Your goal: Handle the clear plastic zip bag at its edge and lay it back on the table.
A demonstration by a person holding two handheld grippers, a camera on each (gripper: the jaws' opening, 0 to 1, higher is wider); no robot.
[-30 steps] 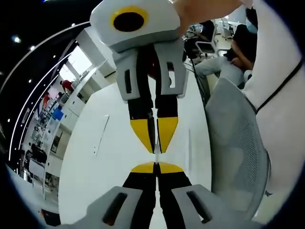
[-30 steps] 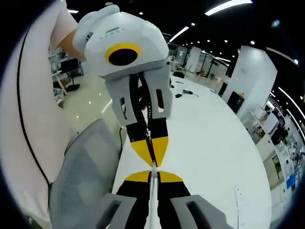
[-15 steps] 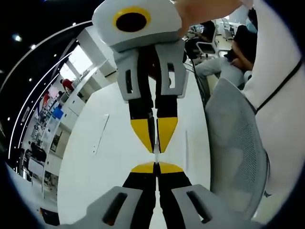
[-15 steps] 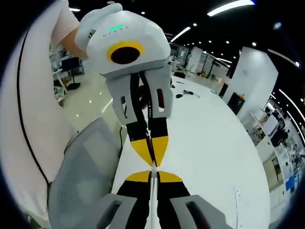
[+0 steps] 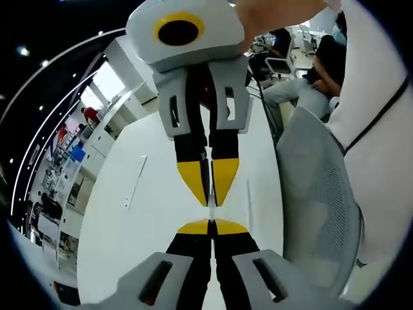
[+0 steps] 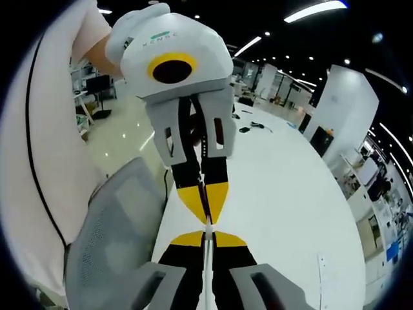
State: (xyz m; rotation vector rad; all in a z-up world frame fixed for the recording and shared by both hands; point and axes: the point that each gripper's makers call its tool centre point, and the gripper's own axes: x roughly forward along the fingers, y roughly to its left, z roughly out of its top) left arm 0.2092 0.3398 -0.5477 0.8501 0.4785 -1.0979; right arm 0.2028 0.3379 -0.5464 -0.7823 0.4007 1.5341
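Note:
My two grippers meet tip to tip above the white table (image 5: pixel 148 213). The clear plastic zip bag (image 6: pixel 208 255) is seen edge-on as a thin pale strip between the yellow pads. In the left gripper view my left gripper (image 5: pixel 211 224) rises from the bottom, shut on the bag's edge (image 5: pixel 211 211). The right gripper (image 5: pixel 210 201) reaches down from the top, also shut on it. In the right gripper view my right gripper (image 6: pixel 208 235) is shut on the strip, and the left gripper (image 6: pixel 208 218) faces it from above. Most of the clear film is too faint to trace.
A grey mesh chair (image 5: pixel 316 206) stands at the table's edge, close to the grippers, and appears again as the chair (image 6: pixel 116 239). The person's white sleeve (image 5: pixel 381 129) fills the side. A thin white strip (image 5: pixel 137 184) lies on the table. Cables (image 6: pixel 248 127) lie at the far end.
Both grippers stay shut on the bag, tip to tip. The views have only shifted slightly with the hands.

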